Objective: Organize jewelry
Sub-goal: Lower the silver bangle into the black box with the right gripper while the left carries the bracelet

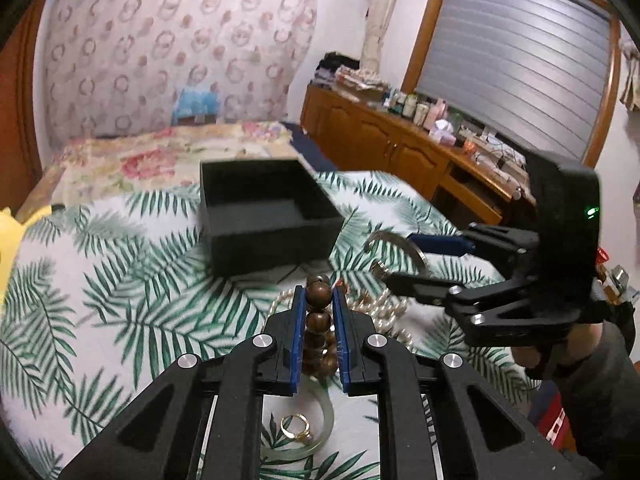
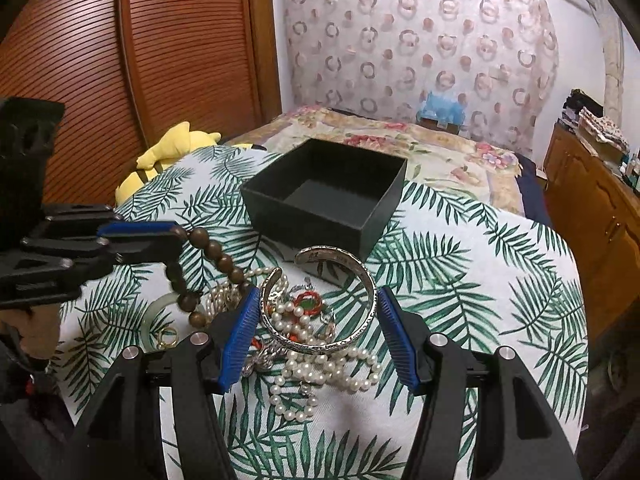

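An open black box (image 1: pixel 264 216) (image 2: pixel 326 196) stands on the leaf-print cloth. My left gripper (image 1: pixel 319 294) (image 2: pixel 176 240) is shut on a brown wooden bead bracelet (image 1: pixel 319 322) (image 2: pixel 208 264) and holds it lifted over the jewelry pile. My right gripper (image 2: pixel 318 300) (image 1: pixel 394 258) is open, its pads on either side of a silver cuff bangle (image 2: pixel 332 300) (image 1: pixel 396 246) that rests on the pile. Pearl strands (image 2: pixel 320 368) (image 1: pixel 380 308), a red-and-green ring (image 2: pixel 306 302), a gold ring (image 1: pixel 296 426) (image 2: pixel 166 338) and a pale jade bangle (image 1: pixel 320 424) (image 2: pixel 154 310) lie beneath.
A yellow plush toy (image 2: pixel 172 152) lies at the cloth's left edge. A floral bedspread (image 2: pixel 400 144) lies behind the box. A wooden dresser (image 1: pixel 400 140) with bottles stands to the right. A wooden louvred door (image 2: pixel 140 40) is at left.
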Available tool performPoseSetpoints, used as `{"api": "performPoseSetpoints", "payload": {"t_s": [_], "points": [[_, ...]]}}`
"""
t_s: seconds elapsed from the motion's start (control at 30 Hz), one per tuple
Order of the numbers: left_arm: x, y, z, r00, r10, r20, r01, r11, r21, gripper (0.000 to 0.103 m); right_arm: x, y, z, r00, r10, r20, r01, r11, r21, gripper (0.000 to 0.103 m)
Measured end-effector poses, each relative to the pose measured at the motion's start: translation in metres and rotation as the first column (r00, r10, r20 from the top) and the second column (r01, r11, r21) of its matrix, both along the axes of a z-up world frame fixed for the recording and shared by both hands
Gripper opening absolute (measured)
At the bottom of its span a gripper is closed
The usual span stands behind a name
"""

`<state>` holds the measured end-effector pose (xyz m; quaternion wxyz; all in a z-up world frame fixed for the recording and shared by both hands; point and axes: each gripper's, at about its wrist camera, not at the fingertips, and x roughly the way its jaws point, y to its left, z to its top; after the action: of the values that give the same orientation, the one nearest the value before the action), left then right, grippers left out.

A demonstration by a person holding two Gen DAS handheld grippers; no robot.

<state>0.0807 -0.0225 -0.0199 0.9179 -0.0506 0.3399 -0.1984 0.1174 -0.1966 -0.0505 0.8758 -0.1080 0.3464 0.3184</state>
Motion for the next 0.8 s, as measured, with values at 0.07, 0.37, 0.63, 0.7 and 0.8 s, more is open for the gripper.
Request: {"api": "performPoseSetpoints", "payload": {"t_s": [0.07, 0.37, 0.63, 0.7, 0.8], "points": [[-0.001, 0.0, 0.007, 1.0, -0.003, 0.014, 0.003, 1.0, 0.0, 0.012, 0.002, 0.001, 0.004, 1.0, 0.004, 0.008, -0.004, 1.0, 0.002, 0.062], [0.01, 0.007, 0.039, 0.997, 0.015, 0.08, -0.015, 1.0, 0.005, 0.012, 0.022, -0.001, 0.017, 0.999, 0.02, 0.035, -0.02, 1.0, 0.019, 0.062], [0.039, 0.015, 0.062, 0.995, 0.041, 0.096, -0.043, 0.999, 0.021, 0.012, 0.05, 0.01, 0.023, 0.999, 0.04, 0.034, -0.041, 0.999, 0.029, 0.062], [0.047, 0.017, 0.065, 0.994, 0.05, 0.096, -0.053, 0.998, 0.027, 0.012, 0.057, 0.013, 0.026, 0.998, 0.048, 0.038, -0.049, 0.998, 0.031, 0.062], [0.059, 0.022, 0.067, 0.994, 0.061, 0.089, -0.064, 0.998, 0.029, 0.012, 0.071, 0.018, 0.028, 0.998, 0.057, 0.037, -0.058, 0.998, 0.021, 0.062]]}}
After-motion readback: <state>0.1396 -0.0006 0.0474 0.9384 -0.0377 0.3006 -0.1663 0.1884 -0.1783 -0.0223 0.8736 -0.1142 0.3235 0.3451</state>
